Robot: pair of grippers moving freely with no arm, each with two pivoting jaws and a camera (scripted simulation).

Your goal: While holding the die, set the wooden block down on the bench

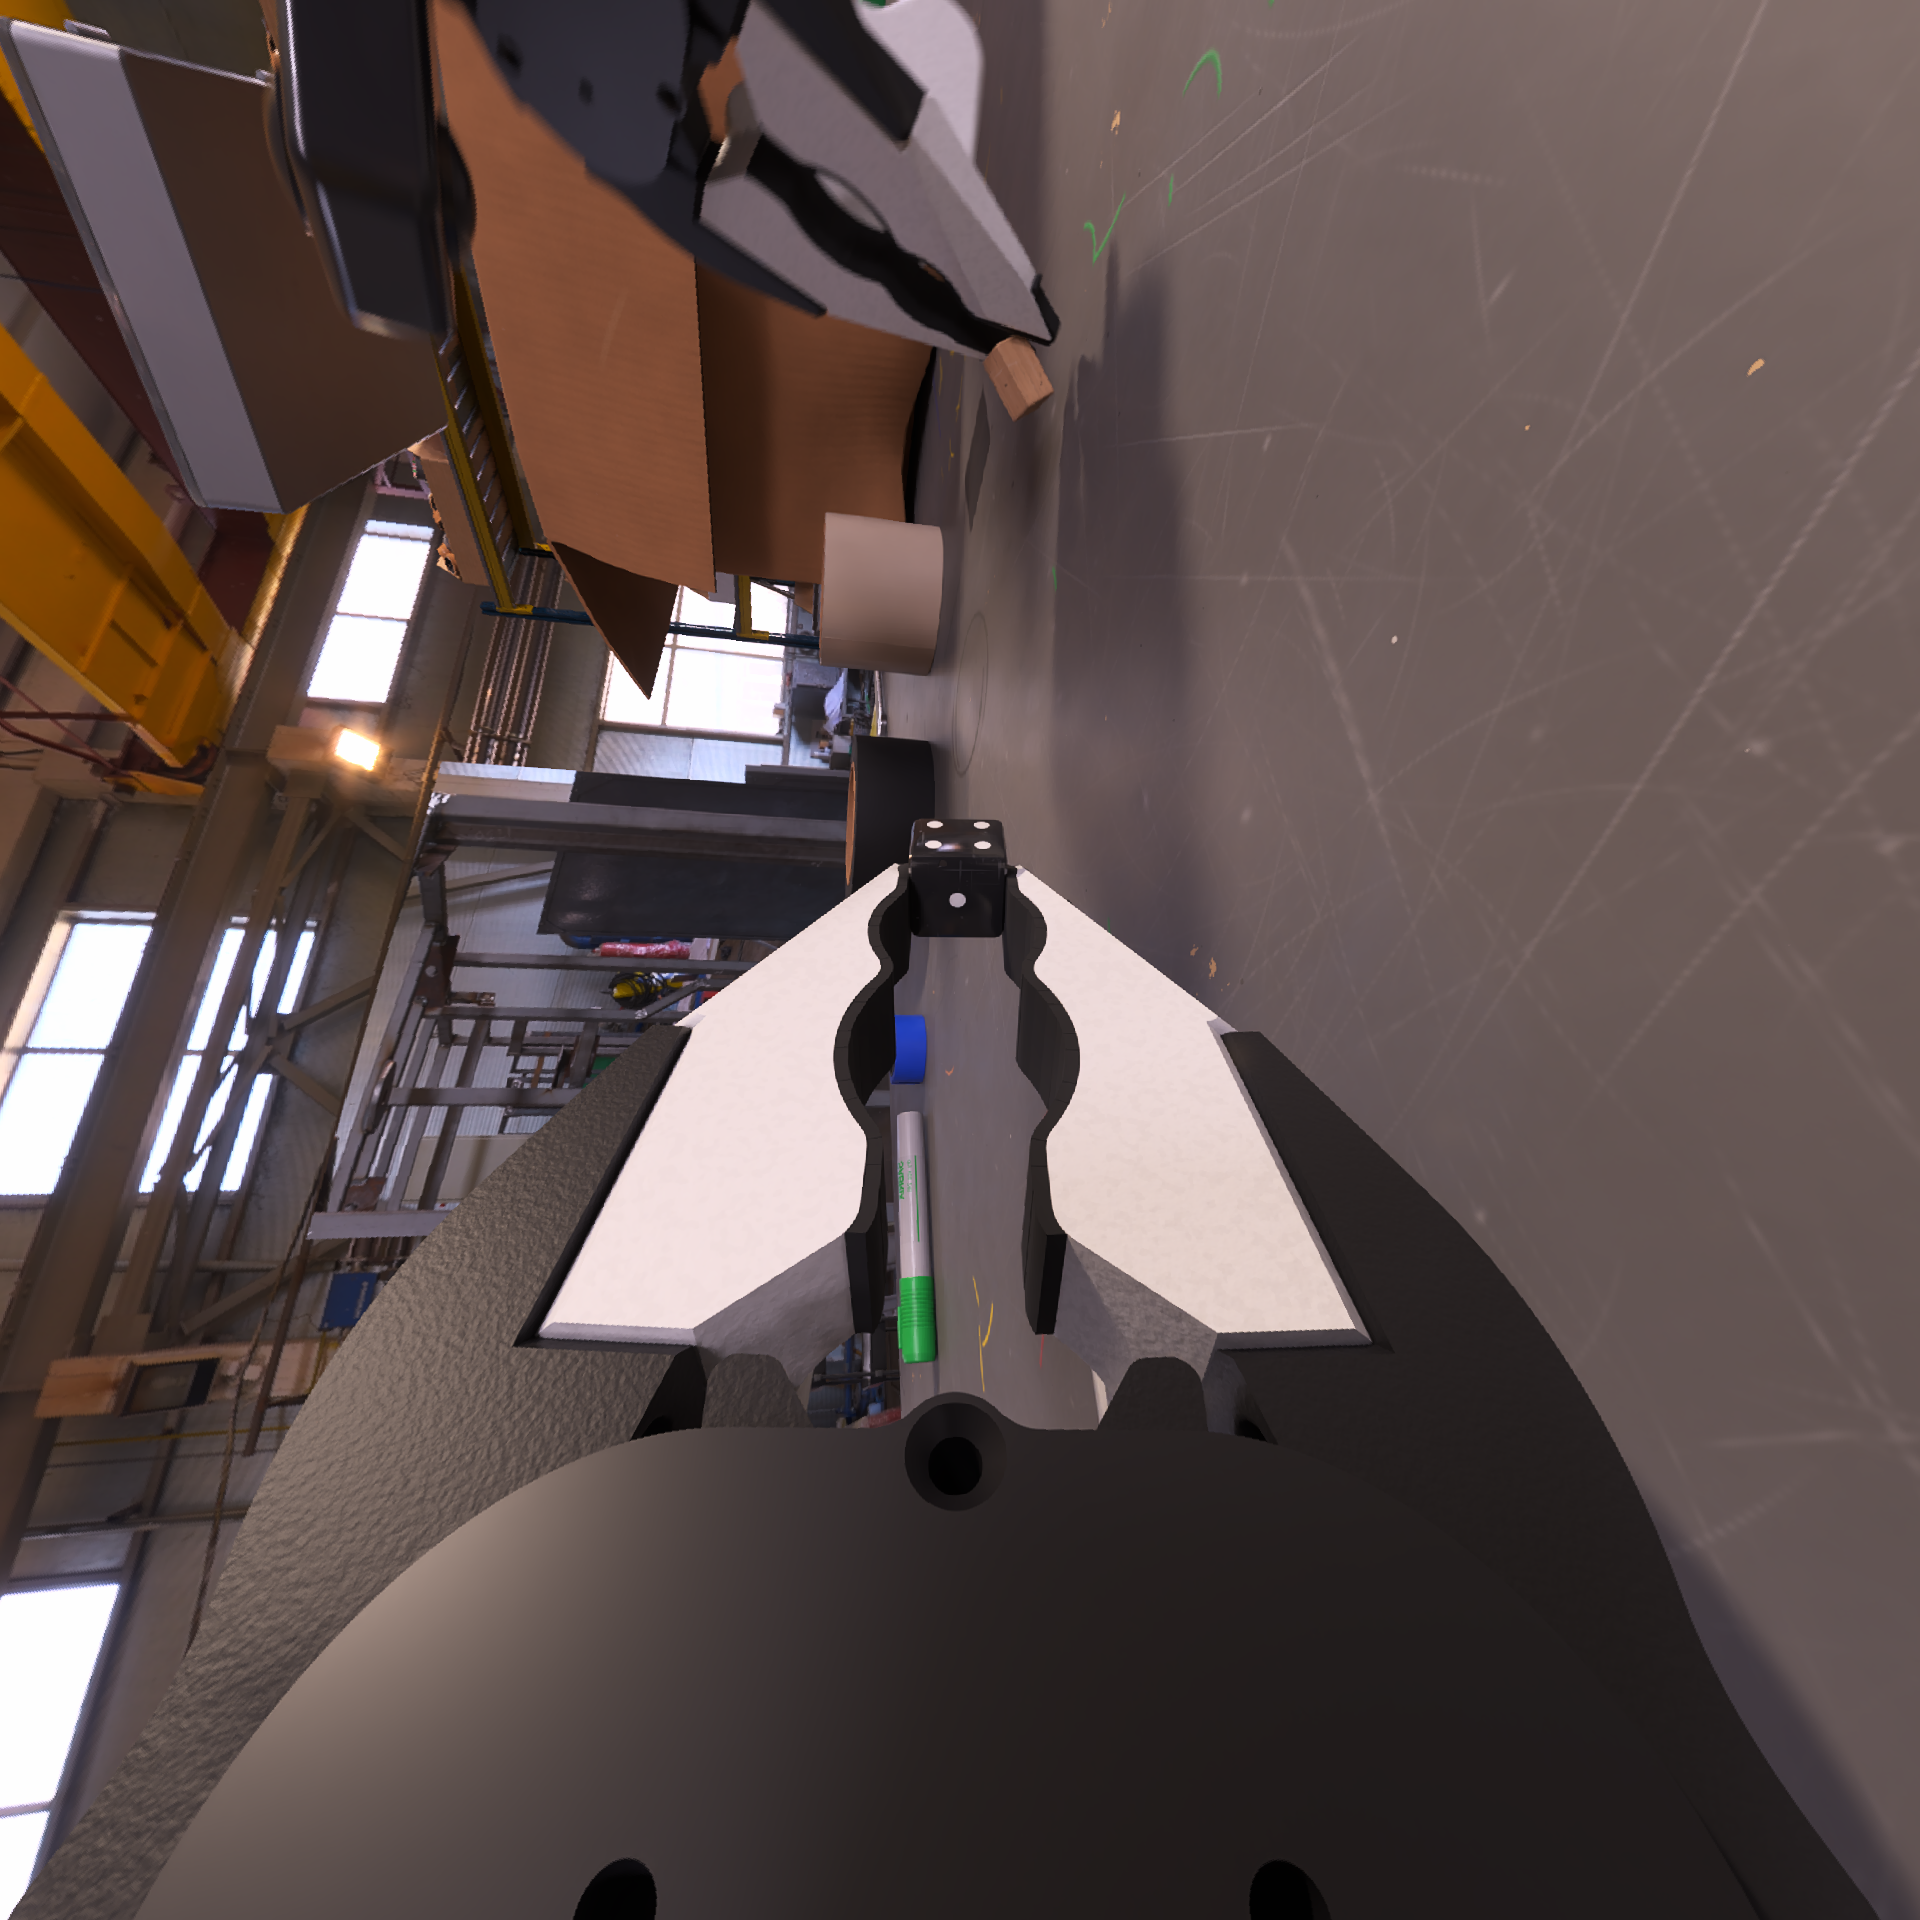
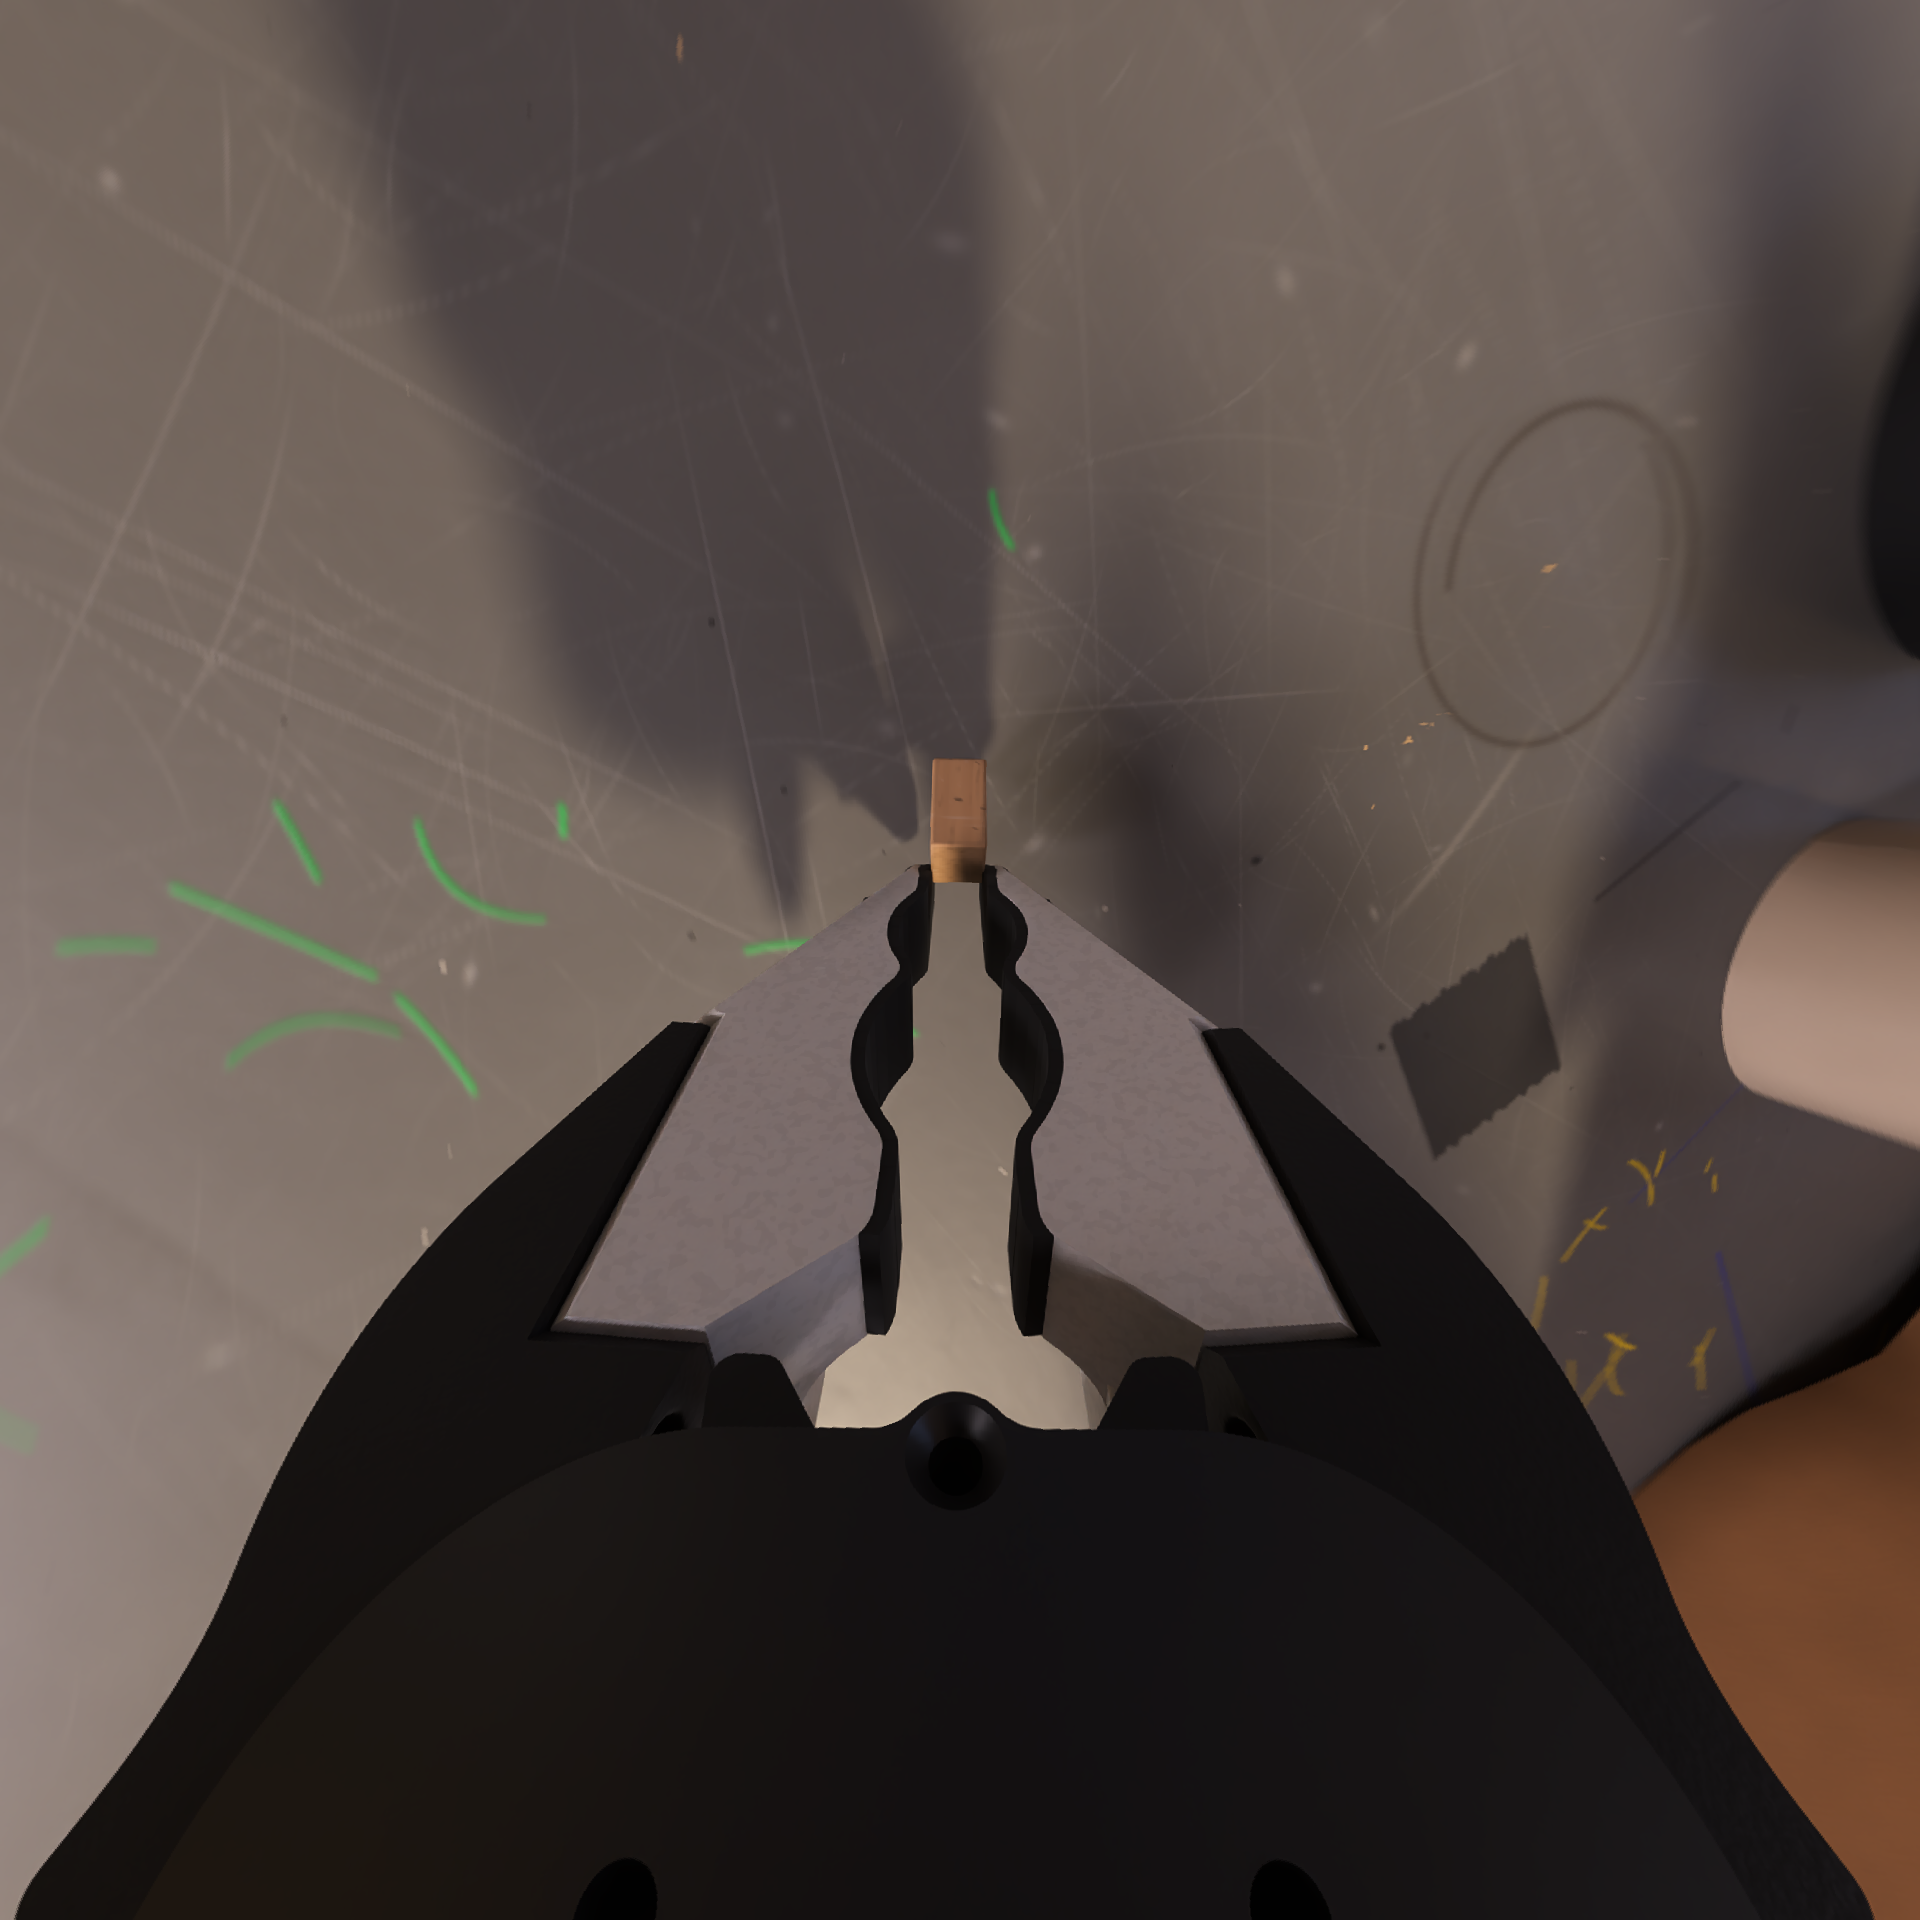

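Grippers, each pinching its own piece over the scratched bench.

We hold the black die [image 1: 957,881] pinched at our left gripper's [image 1: 957,883] fingertips, rolled sideways beside the grey bench [image 1: 1455,831], with a green marker [image 1: 914,1236] and blue cap [image 1: 909,1047] lying behind the fingers. Our right gripper [image 2: 957,871] points down at the bench, its tips closed on the wooden block [image 2: 957,819]; whether the block touches the surface, we cannot tell. Open bench lies left; a beige roll [image 2: 1829,997] sits at the right edge.
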